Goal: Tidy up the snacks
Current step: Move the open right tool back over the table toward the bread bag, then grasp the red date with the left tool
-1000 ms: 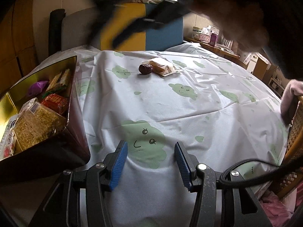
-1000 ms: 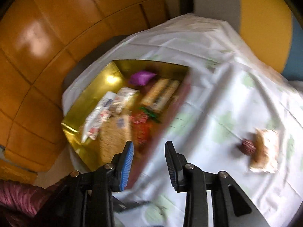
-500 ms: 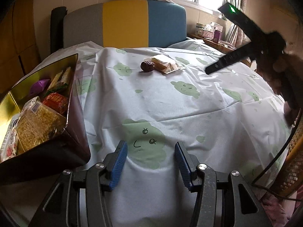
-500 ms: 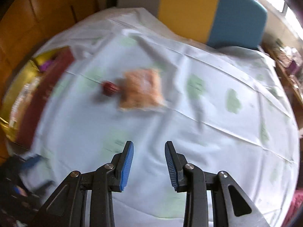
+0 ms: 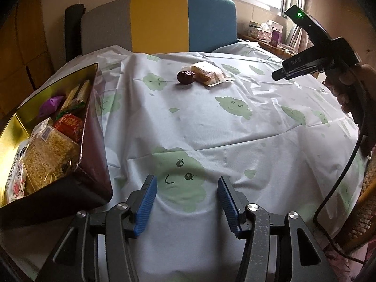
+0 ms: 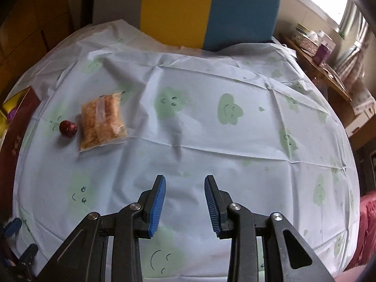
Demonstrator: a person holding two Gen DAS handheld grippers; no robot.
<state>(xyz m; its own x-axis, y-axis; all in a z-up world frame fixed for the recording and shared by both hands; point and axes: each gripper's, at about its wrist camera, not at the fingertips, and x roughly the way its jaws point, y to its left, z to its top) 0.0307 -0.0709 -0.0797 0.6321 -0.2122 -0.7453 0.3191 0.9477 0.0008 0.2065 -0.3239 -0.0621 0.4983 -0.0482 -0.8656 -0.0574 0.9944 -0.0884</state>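
A clear-wrapped golden pastry [image 5: 208, 73] [image 6: 102, 121] and a small dark red round snack [image 5: 185, 77] [image 6: 68, 128] lie side by side on the far part of the cloud-print tablecloth [image 5: 211, 129]. A gold-lined box [image 5: 14, 127] at the left holds several wrapped snacks. My left gripper [image 5: 186, 193] hovers low over the near cloth, open and empty, right of the box. My right gripper [image 6: 184, 193] is open and empty above the cloth, the two snacks ahead to its left. In the left wrist view it appears held in a hand [image 5: 347, 89] at the right.
A grey, yellow and blue padded board [image 5: 159, 23] stands behind the table. A wooden shelf [image 6: 324, 70] with small boxes runs along the right under a window. A woven chair edge [image 5: 366, 199] and a black cable [image 5: 338, 178] are at the near right.
The right gripper swung from over the gold box to the right side of the table and now faces the pastry and red snack. The left gripper stayed put.
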